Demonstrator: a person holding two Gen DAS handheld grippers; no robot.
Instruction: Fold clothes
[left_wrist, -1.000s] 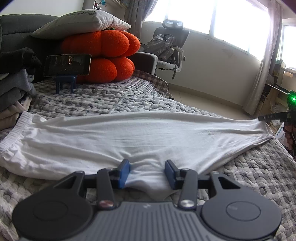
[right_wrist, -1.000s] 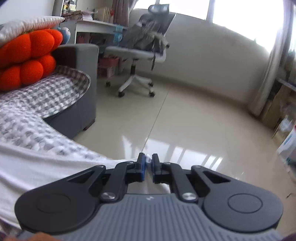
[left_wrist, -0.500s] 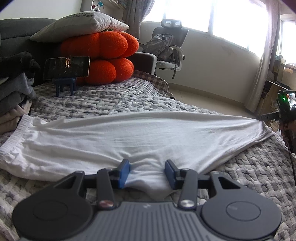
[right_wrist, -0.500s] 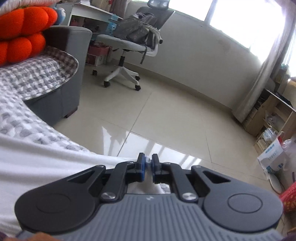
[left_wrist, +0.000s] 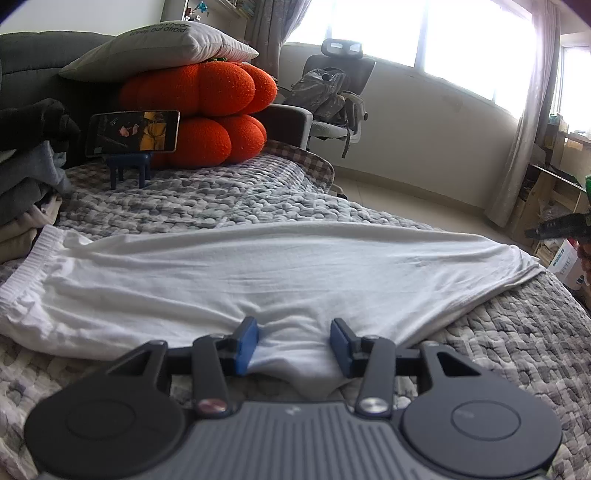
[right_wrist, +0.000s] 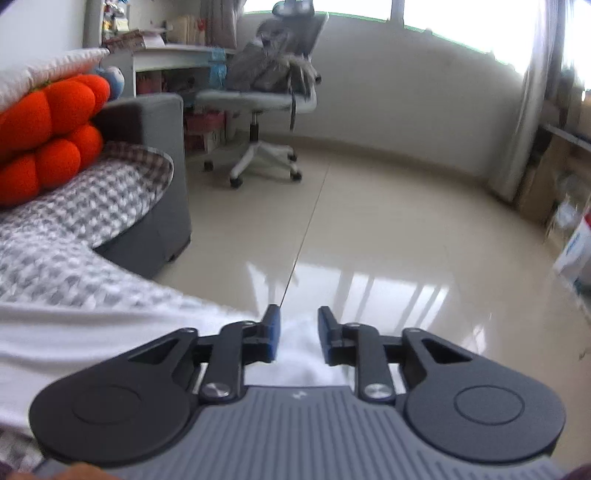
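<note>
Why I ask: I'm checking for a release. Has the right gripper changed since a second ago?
Yes. The right gripper has just been opening: its jaws, pinched before, now stand apart over the white garment, and the office chair has shifted in view.

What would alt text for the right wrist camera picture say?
The right gripper has just been opening, with white cloth lying loose between its blue pads. Beyond are a shiny floor, an office chair and orange cushions.
</note>
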